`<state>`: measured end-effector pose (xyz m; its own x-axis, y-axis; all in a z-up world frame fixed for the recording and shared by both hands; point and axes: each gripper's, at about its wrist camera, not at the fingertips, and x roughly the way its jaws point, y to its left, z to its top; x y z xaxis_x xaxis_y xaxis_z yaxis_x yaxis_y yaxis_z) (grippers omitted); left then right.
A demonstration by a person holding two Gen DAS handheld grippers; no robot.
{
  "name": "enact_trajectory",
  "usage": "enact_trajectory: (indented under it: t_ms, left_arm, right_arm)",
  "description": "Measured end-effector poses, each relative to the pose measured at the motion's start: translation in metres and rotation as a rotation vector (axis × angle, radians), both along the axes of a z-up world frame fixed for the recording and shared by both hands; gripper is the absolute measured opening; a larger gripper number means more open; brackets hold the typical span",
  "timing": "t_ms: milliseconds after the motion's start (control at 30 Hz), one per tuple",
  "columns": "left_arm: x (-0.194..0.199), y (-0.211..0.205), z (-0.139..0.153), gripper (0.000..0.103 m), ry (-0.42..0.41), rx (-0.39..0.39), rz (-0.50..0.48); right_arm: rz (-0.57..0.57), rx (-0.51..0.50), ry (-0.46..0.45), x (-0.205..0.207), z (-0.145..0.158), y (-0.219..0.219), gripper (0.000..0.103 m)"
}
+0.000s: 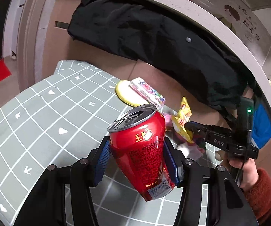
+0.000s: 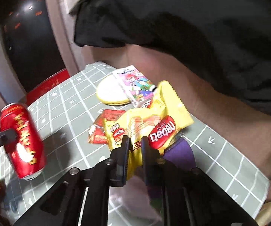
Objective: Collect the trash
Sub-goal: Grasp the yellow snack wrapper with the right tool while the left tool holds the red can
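Observation:
My left gripper [image 1: 136,148] is shut on a red drink can [image 1: 141,150] with an open top, held tilted above the green grid tablecloth [image 1: 41,116]. The can also shows in the right wrist view [image 2: 22,141] at the left. My right gripper [image 2: 135,143] is shut on a yellow Nabati wafer wrapper [image 2: 150,124], lifted a little off the cloth. The right gripper [image 1: 189,125] with the wrapper [image 1: 182,118] shows at the right of the left wrist view. A red wrapper [image 2: 101,128] lies under the yellow one.
A yellow round lid [image 2: 111,92] and a colourful tissue pack [image 2: 135,84] lie at the table's far side. A purple scrap [image 2: 180,154] lies beneath my right gripper. A black coat [image 1: 154,37] hangs over a brown sofa [image 2: 220,113] behind the table.

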<state>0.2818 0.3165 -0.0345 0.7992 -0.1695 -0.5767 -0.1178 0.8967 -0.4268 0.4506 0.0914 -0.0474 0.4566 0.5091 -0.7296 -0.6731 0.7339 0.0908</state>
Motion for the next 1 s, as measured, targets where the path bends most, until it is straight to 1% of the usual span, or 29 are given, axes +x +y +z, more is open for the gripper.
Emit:
enact_trajectory:
  t_ms: [167,267,433,467,500,533,600,633,700,767,833,933,1000]
  left_arm:
    - [-0.008,-0.009,0.007,0.055,-0.011,0.019,-0.013]
    - [-0.015,-0.01,0.011,0.055,-0.021,0.028,-0.003]
    - [-0.024,-0.008,0.014,0.055,-0.031,0.033,0.013]
    - [-0.025,-0.008,0.014,0.055,-0.033,0.032,0.018]
    - [-0.026,-0.008,0.015,0.055,-0.035,0.031,0.024]
    - [-0.027,-0.009,0.015,0.055,-0.037,0.031,0.03]
    - [-0.031,-0.01,0.016,0.055,-0.042,0.039,0.041]
    - [-0.033,-0.01,0.016,0.055,-0.044,0.045,0.045]
    - [-0.037,-0.011,0.018,0.055,-0.05,0.063,0.056]
    - [-0.041,-0.009,0.02,0.055,-0.057,0.074,0.065]
    - [-0.044,-0.005,0.02,0.055,-0.062,0.073,0.075]
    - [-0.046,0.004,0.018,0.055,-0.062,0.059,0.086]
    - [-0.047,0.01,0.015,0.055,-0.06,0.053,0.1]
  right_arm:
    - [0.057,0.018,0.02,-0.026,0.016,-0.008,0.009]
    - [0.1,0.015,0.033,-0.047,0.022,-0.015,0.005]
    - [0.18,-0.042,0.045,-0.094,0.014,-0.027,0.005]
    - [0.185,-0.038,0.054,-0.1,0.012,-0.03,0.005]
    - [0.182,-0.026,0.06,-0.103,0.01,-0.034,0.008]
    - [0.168,-0.004,0.066,-0.104,0.01,-0.038,0.011]
    - [0.141,0.043,0.095,-0.102,0.009,-0.041,0.033]
    - [0.128,0.076,0.119,-0.098,0.008,-0.041,0.036]
    - [0.095,0.117,0.147,-0.089,0.006,-0.036,0.037]
    - [0.048,0.136,0.18,-0.077,0.002,-0.027,0.037]
    - [0.029,0.152,0.197,-0.069,-0.002,-0.016,0.037]
    - [0.0,0.118,0.2,-0.063,-0.011,0.002,0.037]
    - [-0.031,0.109,0.231,-0.053,-0.021,0.013,0.037]
